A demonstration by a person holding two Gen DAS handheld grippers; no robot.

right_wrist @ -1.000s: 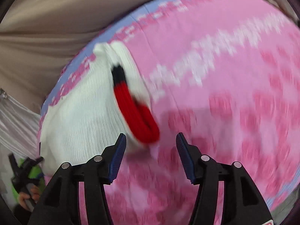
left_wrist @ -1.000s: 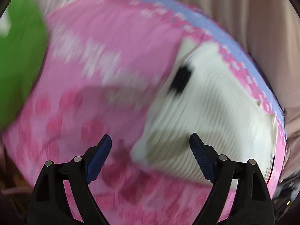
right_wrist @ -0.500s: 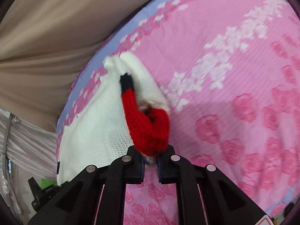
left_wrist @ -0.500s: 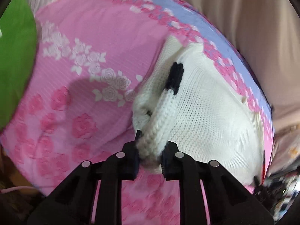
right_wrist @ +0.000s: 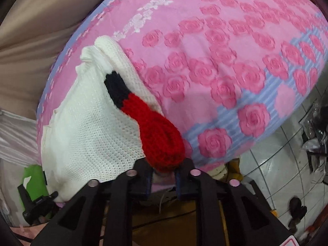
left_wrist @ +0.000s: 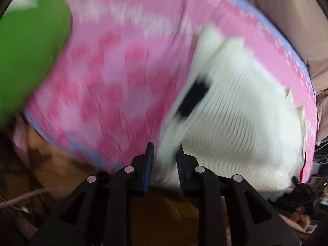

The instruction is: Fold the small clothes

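Left wrist view, motion-blurred. The left gripper (left_wrist: 164,164) sits at lower centre, its jaws drawn close and clamped on a fold of the white knitted garment (left_wrist: 235,123); having just closed on this fold, the jaws have eased slightly apart with the knit between them. The garment fills the right half of the frame and lies on a pink rose-patterned sheet (left_wrist: 123,78) with a pale blue border. A black band (left_wrist: 192,98) of knit crosses the garment near frame centre. A green object (left_wrist: 26,51) occupies the upper left. Beige fabric (left_wrist: 287,20) shows at upper right.

Right wrist view, sharp. The right gripper (right_wrist: 163,174) sits at lower centre, its jaws narrowly spaced and clamped on the red cuff (right_wrist: 162,137) of the garment's sleeve; these jaws too have just closed and then eased slightly, the cuff between them. Above the red section the sleeve turns black (right_wrist: 116,88) and joins the white body (right_wrist: 88,135), which spreads over the left of the frame on the same sheet (right_wrist: 225,51). The sheet's striped blue edge (right_wrist: 235,112) curves through the right centre. A tiled floor (right_wrist: 276,164) appears at lower right; the other gripper's black frame (right_wrist: 37,205) is at lower left, beside a green patch (right_wrist: 32,176).
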